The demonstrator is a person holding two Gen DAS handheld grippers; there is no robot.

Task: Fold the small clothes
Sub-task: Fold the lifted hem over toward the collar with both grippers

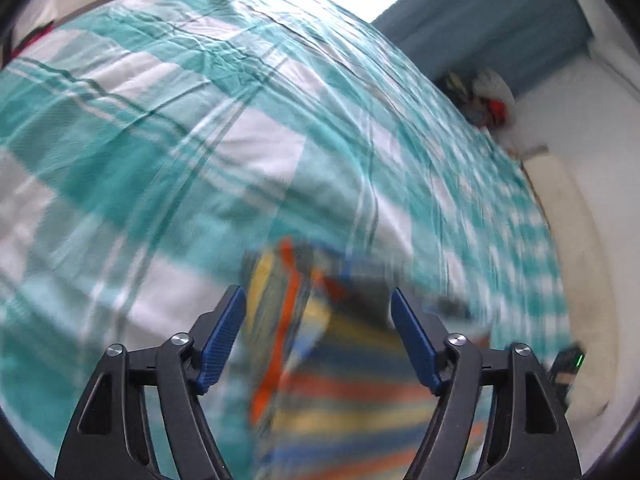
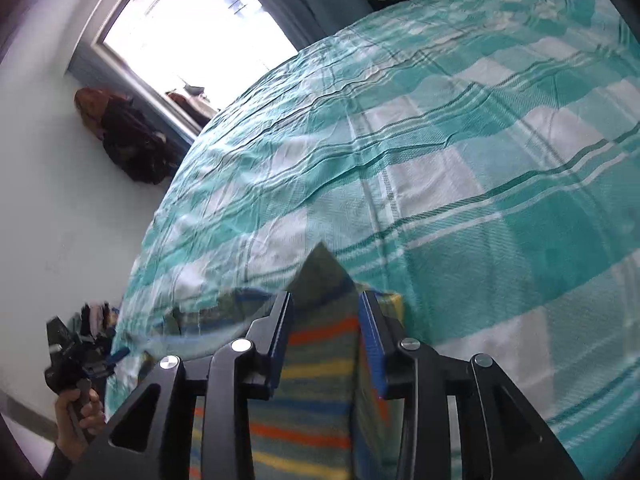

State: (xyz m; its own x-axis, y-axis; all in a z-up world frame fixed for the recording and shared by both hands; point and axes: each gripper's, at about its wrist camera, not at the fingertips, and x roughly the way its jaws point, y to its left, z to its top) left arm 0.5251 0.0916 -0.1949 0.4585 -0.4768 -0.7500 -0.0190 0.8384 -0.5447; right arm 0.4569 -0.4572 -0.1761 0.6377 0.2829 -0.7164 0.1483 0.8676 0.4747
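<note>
A small garment with orange, yellow and blue stripes (image 1: 340,384) lies on the teal and white checked bedcover (image 1: 200,128), blurred in the left wrist view. My left gripper (image 1: 316,300) stands wide open over it, its blue pads clear of the cloth on both sides. In the right wrist view the striped garment (image 2: 320,360) runs between the fingers of my right gripper (image 2: 326,300), and a pointed fold rises just beyond the tips. The jaws stand partly apart, and the pads do not seem to squeeze the cloth. At the lower left a hand (image 2: 78,412) holds the left gripper (image 2: 114,358).
The bedcover (image 2: 460,160) fills most of both views. A bright window (image 2: 180,28) and a dark bag (image 2: 132,144) are by the pale wall. A heap of clothes (image 1: 488,100) lies past the bed's edge. A beige mat (image 1: 576,240) lies on the white floor.
</note>
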